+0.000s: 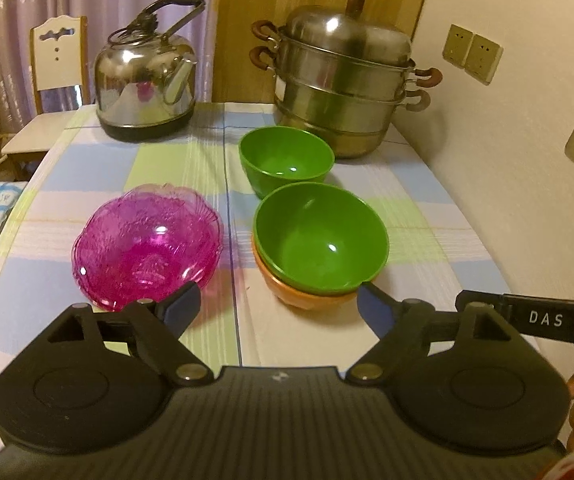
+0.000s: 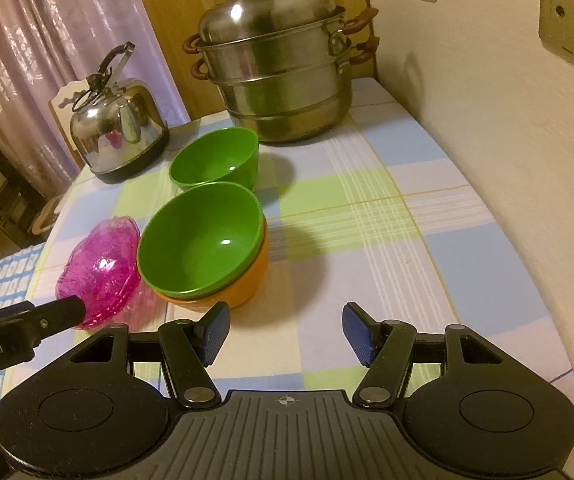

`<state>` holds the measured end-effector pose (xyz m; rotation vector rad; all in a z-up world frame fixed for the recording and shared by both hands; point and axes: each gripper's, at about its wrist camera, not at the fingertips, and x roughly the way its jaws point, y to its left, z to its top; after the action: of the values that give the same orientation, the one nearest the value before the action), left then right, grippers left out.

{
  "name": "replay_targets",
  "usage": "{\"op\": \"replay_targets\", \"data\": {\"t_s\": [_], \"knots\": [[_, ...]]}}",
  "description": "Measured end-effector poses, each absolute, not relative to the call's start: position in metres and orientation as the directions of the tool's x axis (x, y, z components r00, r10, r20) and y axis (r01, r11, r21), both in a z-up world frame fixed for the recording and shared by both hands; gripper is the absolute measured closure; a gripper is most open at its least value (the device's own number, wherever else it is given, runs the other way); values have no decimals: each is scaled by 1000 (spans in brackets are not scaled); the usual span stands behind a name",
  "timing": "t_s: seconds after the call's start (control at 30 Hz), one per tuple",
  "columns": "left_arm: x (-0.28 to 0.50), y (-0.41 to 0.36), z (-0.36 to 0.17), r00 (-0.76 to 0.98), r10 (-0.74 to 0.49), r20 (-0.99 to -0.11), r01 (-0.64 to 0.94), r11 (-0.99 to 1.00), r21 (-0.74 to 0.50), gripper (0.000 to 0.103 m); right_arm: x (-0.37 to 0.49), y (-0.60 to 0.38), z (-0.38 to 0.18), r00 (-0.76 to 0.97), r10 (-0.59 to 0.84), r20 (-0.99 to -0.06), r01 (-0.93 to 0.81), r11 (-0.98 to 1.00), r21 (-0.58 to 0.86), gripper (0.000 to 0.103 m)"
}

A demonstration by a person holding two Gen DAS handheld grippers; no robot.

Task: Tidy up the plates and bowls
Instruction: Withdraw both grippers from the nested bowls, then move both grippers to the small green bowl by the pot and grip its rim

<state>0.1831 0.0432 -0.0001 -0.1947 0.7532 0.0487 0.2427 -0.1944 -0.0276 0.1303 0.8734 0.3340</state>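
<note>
Two grippers hang over a checked tablecloth [image 1: 191, 216], both with nothing in them. Far left in the left wrist view, a white chair [image 1: 58, 56] stands against pale curtains [image 1: 11, 12], and a steel kettle [image 1: 145, 76] sits at the table's back edge. Down in front of it, the pink glass bowls [image 1: 147, 246], a scalloped nested stack, rest on the cloth, just beyond the left gripper's [image 1: 277, 308] left finger. That gripper has its jaws spread wide, nothing between the blue pads [image 1: 185, 306], only bare cloth. Moving right, a green bowl [image 1: 321, 236] sits nested inside an orange bowl [image 1: 307, 296], the pair upright and close beside the pink stack, apart from it; the right-hand pad's tip overlaps the orange rim in the picture, contact unclear. Behind them a second green bowl [image 1: 286, 160] stands alone, upright and empty, just in front of a steel steamer pot [image 1: 347, 84] with its lid on. Wall sockets [image 1: 473, 54] show on the right-hand wall. At the right edge, the other tool's black bar juts in, lettered "DAS". The right gripper [image 2: 285, 332] is seen in its own view: jaws moderately apart, empty, hovering over open cloth to the right of the green-and-orange stack, well clear of it.
</note>
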Motion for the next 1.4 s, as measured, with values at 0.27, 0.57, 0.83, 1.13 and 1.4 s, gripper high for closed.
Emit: {"op": "replay_targets", "data": {"t_s": [0.27, 0.57, 0.83, 1.13, 1.4], "knots": [[227, 65, 19, 698, -124, -706, -42, 976, -214, 19, 270, -195, -14, 583, 365, -726, -262, 930, 257, 40], [297, 82, 34, 696, -78, -714, -19, 992, -127, 19, 328, -178, 2, 573, 370, -731, -290, 926, 241, 41], [346, 99, 22, 688, -89, -720, -14, 991, -137, 19, 380, -160, 7, 551, 388, -739, -317, 916, 244, 41], [407, 128, -3, 658, -107, -746, -37, 984, -174, 19, 445, -138, -11, 502, 426, -753, -332, 899, 288, 41], [462, 143, -45, 591, -129, -796, -56, 978, -200, 32, 509, -119, -44, 433, 459, -775, -315, 883, 347, 41]]}}
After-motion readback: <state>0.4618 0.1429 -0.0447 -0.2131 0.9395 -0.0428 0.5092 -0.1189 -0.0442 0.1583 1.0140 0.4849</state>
